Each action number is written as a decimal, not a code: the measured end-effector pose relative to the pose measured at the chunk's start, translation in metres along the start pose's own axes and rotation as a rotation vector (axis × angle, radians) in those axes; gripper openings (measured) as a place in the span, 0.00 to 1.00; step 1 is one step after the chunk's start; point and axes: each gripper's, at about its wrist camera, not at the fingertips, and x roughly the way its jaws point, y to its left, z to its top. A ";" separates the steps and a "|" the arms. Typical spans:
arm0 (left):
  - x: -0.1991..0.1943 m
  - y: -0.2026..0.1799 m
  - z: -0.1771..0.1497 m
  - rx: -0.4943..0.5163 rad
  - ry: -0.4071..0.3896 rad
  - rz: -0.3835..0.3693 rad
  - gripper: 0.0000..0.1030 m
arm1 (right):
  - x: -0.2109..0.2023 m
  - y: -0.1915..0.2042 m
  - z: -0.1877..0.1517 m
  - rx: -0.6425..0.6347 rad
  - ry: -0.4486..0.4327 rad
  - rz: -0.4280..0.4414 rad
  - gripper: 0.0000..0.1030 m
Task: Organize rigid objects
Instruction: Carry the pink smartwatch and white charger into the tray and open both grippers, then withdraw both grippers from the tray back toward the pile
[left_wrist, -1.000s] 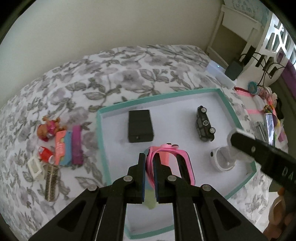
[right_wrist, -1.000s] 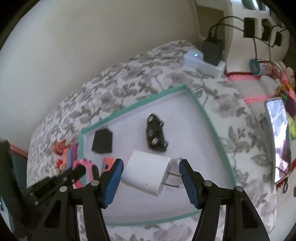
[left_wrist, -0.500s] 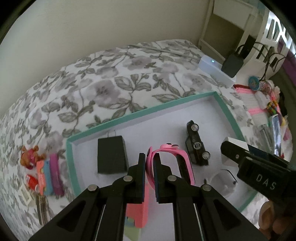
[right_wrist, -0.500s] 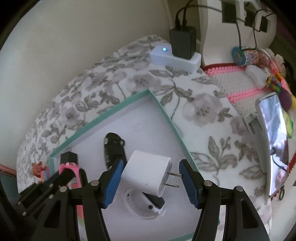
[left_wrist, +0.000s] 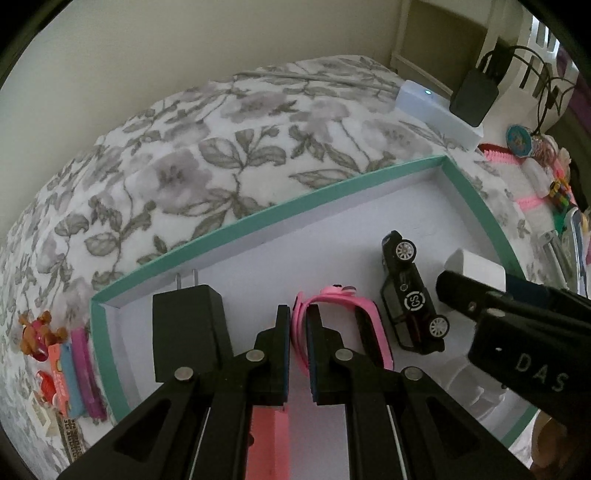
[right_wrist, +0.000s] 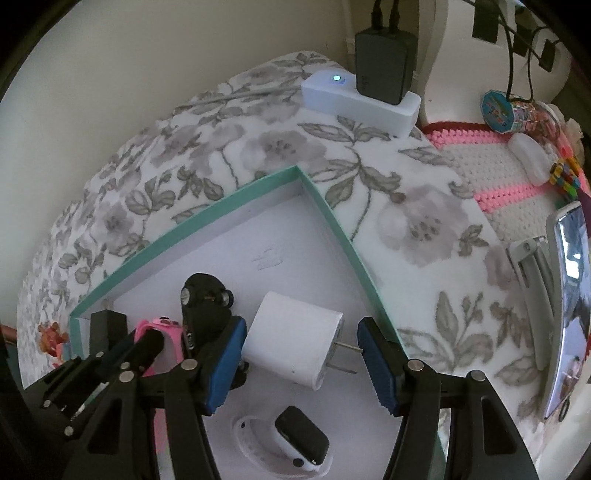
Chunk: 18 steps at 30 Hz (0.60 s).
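2 hand-held grippers hang over a teal-edged tray (left_wrist: 236, 229) on a bed. Lower centre, the left hand-held gripper (left_wrist: 297, 321) pinches a pink watch (left_wrist: 332, 299); the right hand-held gripper (right_wrist: 299, 341) clamps a white charger (right_wrist: 293, 343), both low enough to set down beside the toy car (left_wrist: 410, 295)

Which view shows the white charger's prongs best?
Right wrist: the white charger sits whole between the right gripper's fingers, prongs visible. Left wrist shows only its white corner behind that gripper, prongs hidden.
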 end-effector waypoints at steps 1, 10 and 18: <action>0.000 0.000 0.000 0.003 0.000 0.000 0.08 | 0.001 0.000 0.000 -0.002 0.000 -0.002 0.64; -0.007 0.005 -0.003 -0.021 0.008 -0.010 0.37 | -0.002 0.001 0.000 -0.005 0.000 -0.006 0.64; -0.039 0.019 -0.003 -0.061 -0.030 -0.009 0.41 | -0.033 0.005 -0.003 -0.021 -0.060 0.004 0.67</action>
